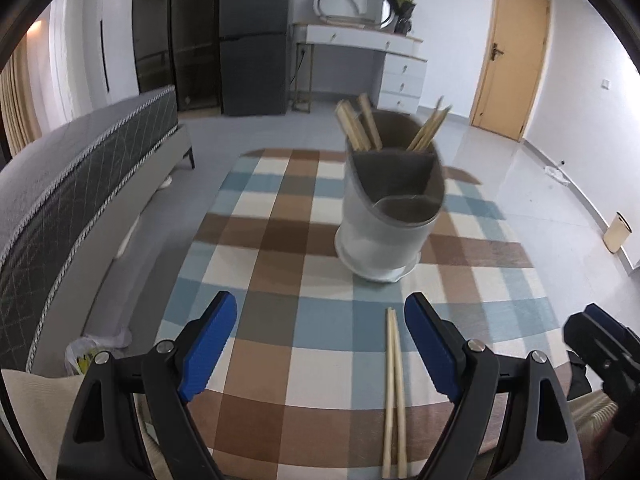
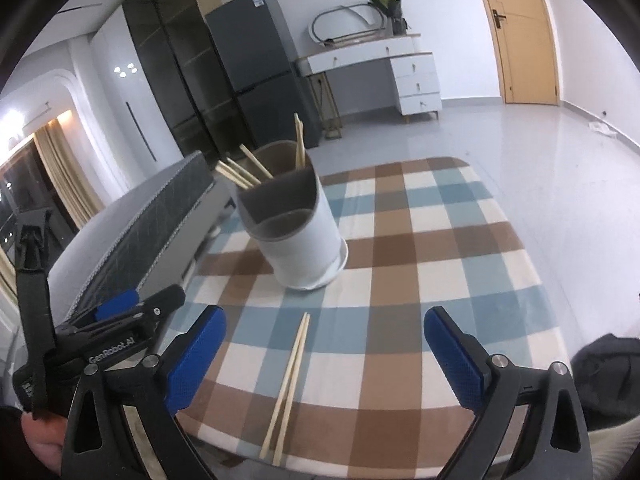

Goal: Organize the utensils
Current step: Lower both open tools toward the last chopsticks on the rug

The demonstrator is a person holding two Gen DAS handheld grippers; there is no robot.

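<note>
A white and grey utensil holder stands on the checked tablecloth, with several wooden chopsticks in its back compartment. It also shows in the right wrist view. A loose pair of chopsticks lies on the cloth near the front edge, just inside my left gripper's right finger; it also shows in the right wrist view. My left gripper is open and empty. My right gripper is open and empty, above the near end of the table, with the loose pair between its fingers.
A grey bed runs along the table's left side. A dark fridge, a white desk and a wooden door stand at the back. The right gripper shows at the left wrist view's right edge.
</note>
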